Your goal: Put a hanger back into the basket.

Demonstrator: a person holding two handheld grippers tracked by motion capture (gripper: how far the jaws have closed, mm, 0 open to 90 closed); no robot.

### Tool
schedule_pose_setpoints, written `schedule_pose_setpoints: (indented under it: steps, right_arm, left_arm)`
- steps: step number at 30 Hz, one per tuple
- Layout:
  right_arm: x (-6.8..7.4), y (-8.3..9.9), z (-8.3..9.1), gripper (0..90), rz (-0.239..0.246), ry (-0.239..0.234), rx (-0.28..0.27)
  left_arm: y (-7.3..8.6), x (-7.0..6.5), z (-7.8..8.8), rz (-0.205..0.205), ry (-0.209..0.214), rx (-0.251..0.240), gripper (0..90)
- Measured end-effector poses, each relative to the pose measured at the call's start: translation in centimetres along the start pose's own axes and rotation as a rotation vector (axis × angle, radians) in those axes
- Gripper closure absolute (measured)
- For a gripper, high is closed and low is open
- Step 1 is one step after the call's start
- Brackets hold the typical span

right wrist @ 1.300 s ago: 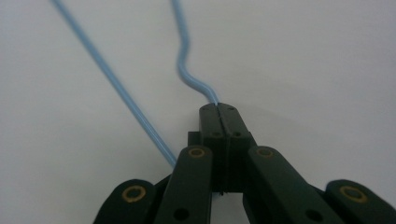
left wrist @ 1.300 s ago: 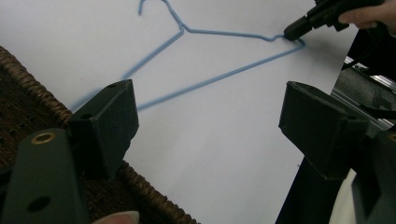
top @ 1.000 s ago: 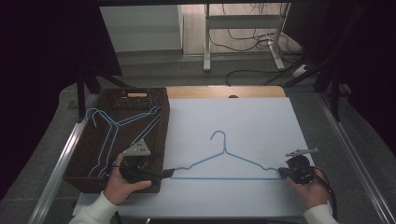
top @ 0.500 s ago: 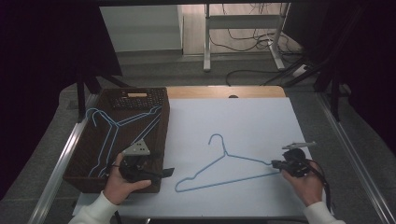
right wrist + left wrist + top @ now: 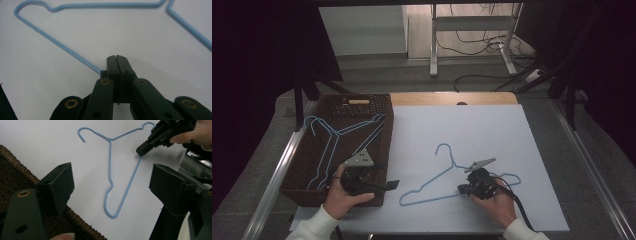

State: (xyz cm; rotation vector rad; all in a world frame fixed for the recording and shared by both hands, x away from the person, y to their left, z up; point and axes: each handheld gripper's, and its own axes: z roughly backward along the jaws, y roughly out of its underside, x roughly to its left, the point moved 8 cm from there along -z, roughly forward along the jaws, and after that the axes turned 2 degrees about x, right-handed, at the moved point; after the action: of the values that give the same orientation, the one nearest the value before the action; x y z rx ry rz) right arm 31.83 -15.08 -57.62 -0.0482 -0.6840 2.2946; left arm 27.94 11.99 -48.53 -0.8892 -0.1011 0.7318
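A blue wire hanger lies flat on the white table top, hook pointing away from me. My right gripper is shut, its tips down on the hanger's bottom bar near the middle. The bar runs in under the side of its left jaw, and nothing shows in the seam between the pads. My left gripper is held over the near right corner of the wicker basket. It is open and empty, pointing at the hanger's left end, a short way off.
The dark wicker basket holds more blue hangers and a dark flat object at its far end. The white top extends to metal rails at both sides. Cables and a stand lie on the floor beyond.
The hanger's left end swung toward me, away from the left gripper's tips. My right gripper slid left from the hanger's right end to mid-bar. The left hand stayed put.
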Motion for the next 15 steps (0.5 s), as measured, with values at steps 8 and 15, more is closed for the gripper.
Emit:
schedule_pose_setpoints:
  steps: [8,15]
  right_arm:
    - [0.3,1.0,0.4,90.0,0.003,-0.02,0.011]
    - [0.6,3.4,1.7,90.0,-0.007,-0.026,0.019]
  left_arm:
    - [0.1,0.0,0.0,0.001,-0.001,0.003,19.8]
    - [0.1,0.0,0.0,0.0,-0.001,0.003,19.8]
